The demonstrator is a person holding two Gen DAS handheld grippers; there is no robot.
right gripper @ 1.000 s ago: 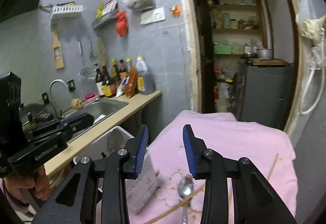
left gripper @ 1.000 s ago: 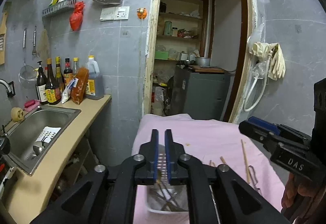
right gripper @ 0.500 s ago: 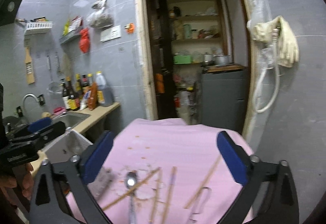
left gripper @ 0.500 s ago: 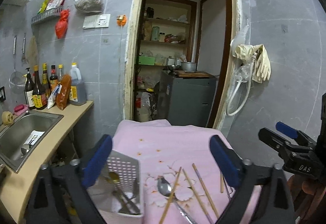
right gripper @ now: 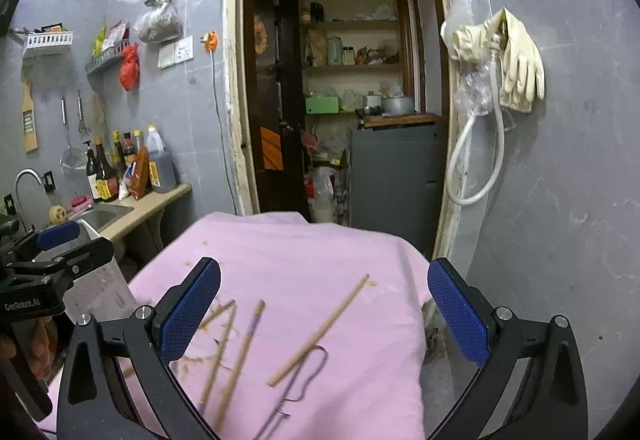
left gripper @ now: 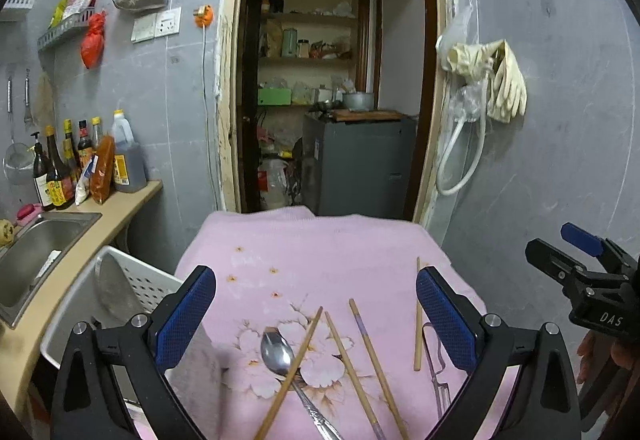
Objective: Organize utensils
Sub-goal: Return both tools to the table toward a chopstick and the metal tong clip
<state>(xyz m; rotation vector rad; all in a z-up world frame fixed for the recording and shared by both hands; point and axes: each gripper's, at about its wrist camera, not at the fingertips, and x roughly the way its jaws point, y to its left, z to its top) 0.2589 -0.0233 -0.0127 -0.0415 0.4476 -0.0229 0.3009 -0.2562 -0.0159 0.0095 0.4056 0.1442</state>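
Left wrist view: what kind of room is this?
Most likely a small home kitchen. A steel sink is set into a counter lined with sauce bottles, rubber gloves hang on the tiled wall, and a doorway opens onto pantry shelves. Chopsticks and a spoon lie on a pink cloth.

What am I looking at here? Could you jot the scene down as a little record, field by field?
Place: small kitchen, sink at left
Surface: pink floral cloth
Loose utensils: metal spoon, several wooden chopsticks, a bent wire piece
Container: white perforated basket, left of the cloth
Left hand-held gripper: open, holding nothing
Right hand-held gripper: open, holding nothing
Job: utensils not yet all sorted
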